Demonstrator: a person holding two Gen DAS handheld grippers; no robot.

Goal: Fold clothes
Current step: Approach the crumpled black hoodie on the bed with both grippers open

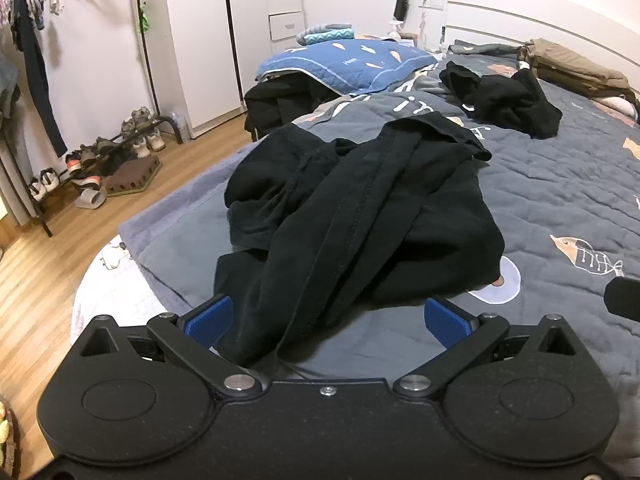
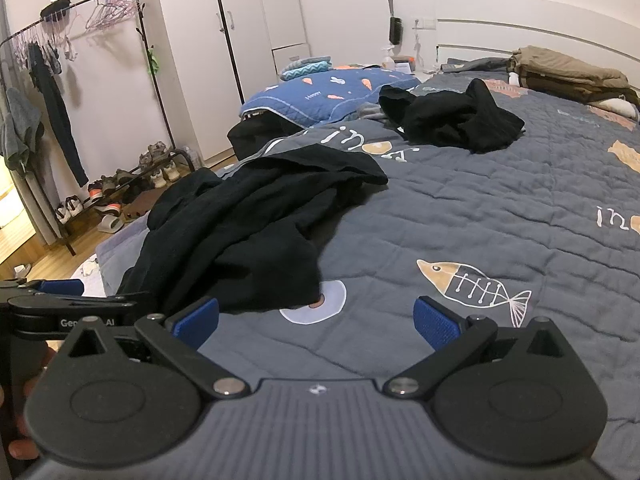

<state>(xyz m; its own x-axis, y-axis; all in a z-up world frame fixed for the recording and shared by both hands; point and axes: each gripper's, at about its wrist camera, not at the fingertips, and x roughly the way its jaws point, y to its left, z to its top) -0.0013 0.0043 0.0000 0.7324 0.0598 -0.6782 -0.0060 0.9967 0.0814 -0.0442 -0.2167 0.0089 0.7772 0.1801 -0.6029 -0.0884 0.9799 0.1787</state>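
Risk sits first with your left gripper (image 1: 328, 320): its jaws are spread wide and grasp nothing, yet a stitched hem of the crumpled black garment (image 1: 360, 208) already trails down between the blue pads (image 1: 210, 320). Close now and you probably catch one loose strip, so the heap drags and twists instead of opening flat. Layers overlap just ahead of the fingertips, and I cannot tell which part is sleeve and which is body, so a blind pinch may take two layers at once.

Your right gripper (image 2: 316, 322) is also released, jaws wide, empty over the bare grey quilt (image 2: 480, 208), with the garment's (image 2: 240, 232) near corner just ahead and to the left of its left pad. Reaching across for that corner brings you toward the left gripper (image 2: 64, 312), which shows close at that side; the two could knock.

Left of the left gripper the bed edge (image 1: 132, 236) falls away to wood floor, and the garment lies near it, so a pull that way could slide cloth off. Ahead and right of the right gripper the quilt is open and flat, good room to spread. Farther ahead lies a second black garment (image 2: 456, 120), well apart.
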